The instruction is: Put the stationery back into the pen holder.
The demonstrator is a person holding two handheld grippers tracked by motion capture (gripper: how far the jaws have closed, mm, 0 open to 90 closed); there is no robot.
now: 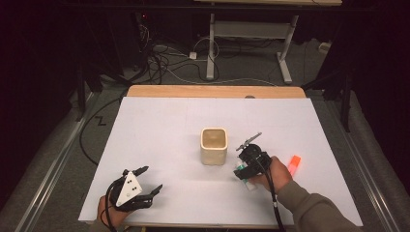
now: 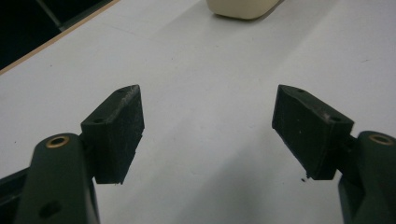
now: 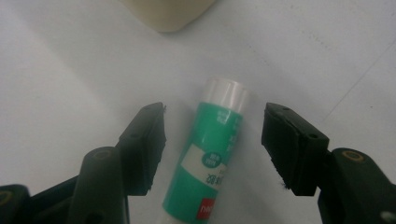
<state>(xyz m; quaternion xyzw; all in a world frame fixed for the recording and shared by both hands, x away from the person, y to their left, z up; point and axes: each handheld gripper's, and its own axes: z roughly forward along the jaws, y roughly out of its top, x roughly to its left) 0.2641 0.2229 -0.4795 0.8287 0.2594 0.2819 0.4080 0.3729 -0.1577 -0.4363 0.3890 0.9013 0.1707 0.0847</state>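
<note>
White sheeting covers the surface point(image 1: 159, 145), set in a dark room with cables on the floor behind. Right tool point(image 3: 212, 140) straddles a green glue stick point(image 3: 210, 158) lying flat near the cream square cup point(image 1: 213, 145); its jaws stand apart on either side, the pads not pressing, placed for a sideways grasp. Left tool point(image 2: 208, 130) rests open and empty near the front edge, clear of the work. An orange marker point(image 1: 294, 163) lies beyond the right hand. Nothing blocks the short path to the cup.
</note>
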